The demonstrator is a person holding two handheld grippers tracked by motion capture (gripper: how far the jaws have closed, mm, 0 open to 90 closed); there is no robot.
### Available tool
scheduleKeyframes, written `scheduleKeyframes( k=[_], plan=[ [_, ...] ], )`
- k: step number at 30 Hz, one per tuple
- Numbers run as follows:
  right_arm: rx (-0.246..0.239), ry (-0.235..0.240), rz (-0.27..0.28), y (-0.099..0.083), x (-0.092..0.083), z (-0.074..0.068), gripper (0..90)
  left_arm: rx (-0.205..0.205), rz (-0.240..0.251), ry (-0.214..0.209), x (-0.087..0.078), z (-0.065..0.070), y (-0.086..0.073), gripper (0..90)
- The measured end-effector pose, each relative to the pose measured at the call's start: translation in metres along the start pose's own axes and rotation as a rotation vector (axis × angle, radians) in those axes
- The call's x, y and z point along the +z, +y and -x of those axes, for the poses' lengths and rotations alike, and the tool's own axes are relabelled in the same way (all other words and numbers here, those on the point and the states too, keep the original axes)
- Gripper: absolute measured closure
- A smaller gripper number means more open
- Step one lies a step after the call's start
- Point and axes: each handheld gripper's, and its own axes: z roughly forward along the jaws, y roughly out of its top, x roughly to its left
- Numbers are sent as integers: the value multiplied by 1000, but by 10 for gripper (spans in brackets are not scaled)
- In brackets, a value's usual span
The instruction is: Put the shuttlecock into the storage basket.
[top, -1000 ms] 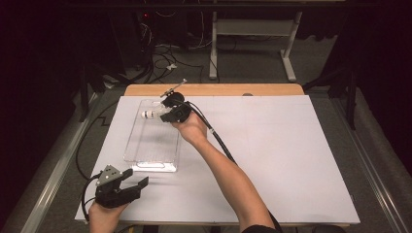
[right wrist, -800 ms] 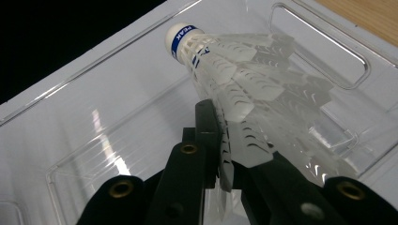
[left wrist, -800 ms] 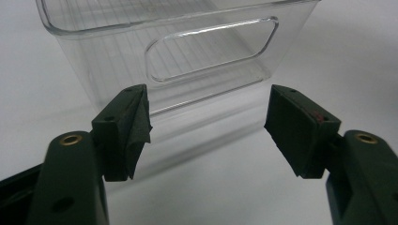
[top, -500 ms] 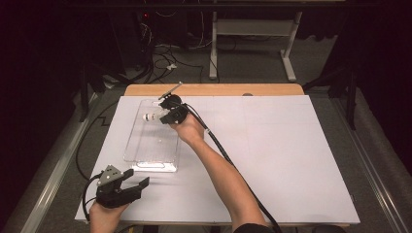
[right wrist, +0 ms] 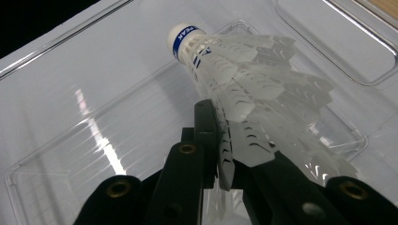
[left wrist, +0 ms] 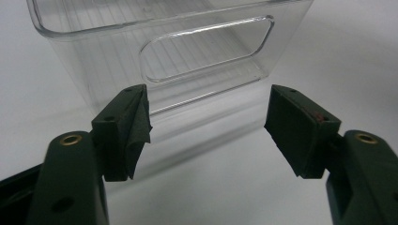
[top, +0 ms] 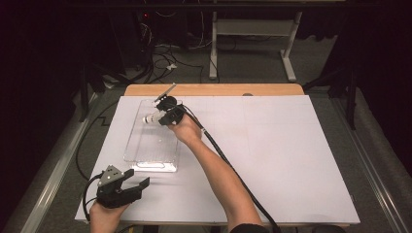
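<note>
At about seven o'clock on the white surface, the left gripper rests released with nothing between its jaws, facing the near end wall of the clear bin, probably parked there so it can steady the bin if needed. Toward eleven o'clock, the right gripper is clenched on the plastic skirt of a white shuttlecock, cork end pointing away, held over the bin's far end. That pinch on the skirt seems meant for lowering it inside; whether it touches the floor is unclear.
</note>
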Motion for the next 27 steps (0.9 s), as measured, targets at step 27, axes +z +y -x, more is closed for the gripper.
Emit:
scheduleKeyframes(
  k=[27],
  plan=[
    [-13,-82,-48,7,7,-4,600,-5,-2,2,0,-2,0,317]
  ],
)
